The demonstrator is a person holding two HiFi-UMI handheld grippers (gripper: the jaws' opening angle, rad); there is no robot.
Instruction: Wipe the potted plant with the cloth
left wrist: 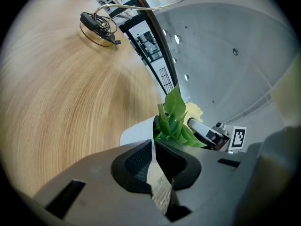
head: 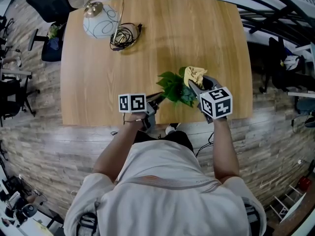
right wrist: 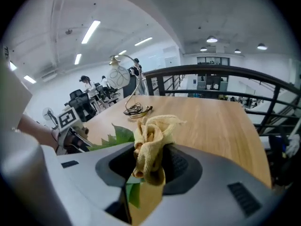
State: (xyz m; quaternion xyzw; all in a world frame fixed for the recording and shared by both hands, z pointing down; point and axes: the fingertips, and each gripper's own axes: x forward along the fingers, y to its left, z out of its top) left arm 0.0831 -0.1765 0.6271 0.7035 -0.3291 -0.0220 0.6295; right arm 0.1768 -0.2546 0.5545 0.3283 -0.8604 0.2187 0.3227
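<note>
left gripper (head: 158, 99): tilted slightly down at near edge of table (head: 162, 38), jaws narrow, pinching pot rim of potted plant (head: 175, 87) | right gripper (head: 193, 85): angled steeply down, jaws clamped on yellow cloth (head: 195, 74), cloth on the leaves

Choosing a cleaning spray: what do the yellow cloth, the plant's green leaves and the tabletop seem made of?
Crumpled yellow cloth: soft matte fabric, a ribbed weave showing in its folds.
Green plant leaves: smooth, evenly coloured, faintly glossy; possibly plastic, though they could be real.
Pale brown tabletop: wood or wood-look laminate, satin, with long grain lines.
</note>
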